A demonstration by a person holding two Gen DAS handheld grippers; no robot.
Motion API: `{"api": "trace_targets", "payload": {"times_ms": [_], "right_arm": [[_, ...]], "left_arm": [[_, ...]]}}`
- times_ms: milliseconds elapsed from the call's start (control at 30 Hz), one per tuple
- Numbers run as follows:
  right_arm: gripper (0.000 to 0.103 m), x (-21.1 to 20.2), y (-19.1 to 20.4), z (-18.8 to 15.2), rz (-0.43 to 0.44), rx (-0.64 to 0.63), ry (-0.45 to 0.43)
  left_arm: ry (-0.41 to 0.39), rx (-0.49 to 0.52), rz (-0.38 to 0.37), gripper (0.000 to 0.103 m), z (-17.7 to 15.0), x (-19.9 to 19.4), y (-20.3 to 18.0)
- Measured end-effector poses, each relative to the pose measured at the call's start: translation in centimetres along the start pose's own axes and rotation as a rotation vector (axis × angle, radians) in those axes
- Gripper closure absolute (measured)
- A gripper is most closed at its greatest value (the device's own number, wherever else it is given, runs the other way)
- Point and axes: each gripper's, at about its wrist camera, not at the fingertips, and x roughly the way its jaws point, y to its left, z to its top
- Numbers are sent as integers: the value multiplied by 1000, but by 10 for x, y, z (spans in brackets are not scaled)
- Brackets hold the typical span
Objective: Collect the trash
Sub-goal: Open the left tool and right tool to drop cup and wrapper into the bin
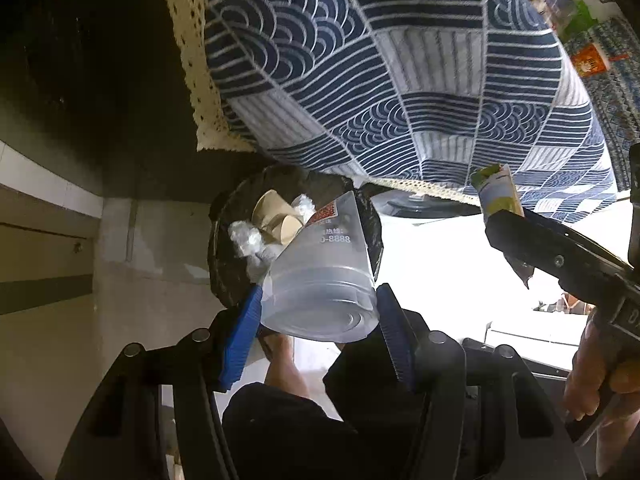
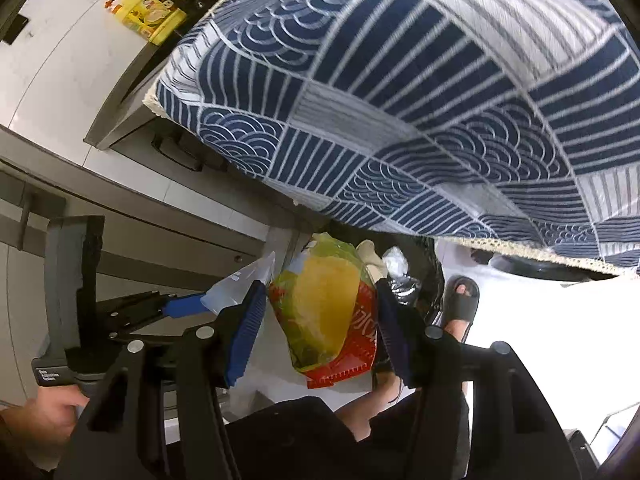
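My left gripper (image 1: 318, 300) is shut on a clear plastic cup (image 1: 320, 272), its mouth tilted toward a black-lined trash bin (image 1: 224, 276) just beyond the fingertips. The bin holds paper cups (image 1: 276, 216) and crumpled plastic (image 1: 244, 236). My right gripper (image 2: 320, 300) is shut on a yellow, green and red snack bag (image 2: 324, 312), held above the bin (image 2: 428, 276). In the left wrist view the right gripper (image 1: 516, 224) and the bag (image 1: 496, 192) appear at right. In the right wrist view the left gripper (image 2: 224, 296) with the cup (image 2: 240, 284) appears at left.
A table with a blue and white patterned cloth (image 1: 380, 60) hangs over the bin. A cabinet with drawers (image 2: 132, 216) stands at left. A yellow box (image 2: 148, 12) sits on a counter. My sandalled foot (image 2: 460, 296) is on the white floor beside the bin.
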Motion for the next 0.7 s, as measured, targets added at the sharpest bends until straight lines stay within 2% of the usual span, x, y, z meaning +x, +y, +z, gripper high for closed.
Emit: {"api": "trace_targets", "payload": {"times_ms": [333, 600, 633, 667, 700], "right_arm": [[47, 18, -4, 3, 18, 4, 25], [47, 29, -9, -2, 40, 33, 54], [46, 29, -10, -2, 46, 40, 56], [37, 29, -11, -3, 57, 49, 57], [31, 28, -13, -3, 74, 64, 52]], "left_arm": [[47, -15, 24, 47, -5, 18, 3], [49, -36, 46, 46, -4, 25, 7], [52, -40, 48, 46, -3, 26, 8], [54, -43, 53, 45, -2, 26, 9], [57, -48, 63, 38, -1, 27, 10]]}}
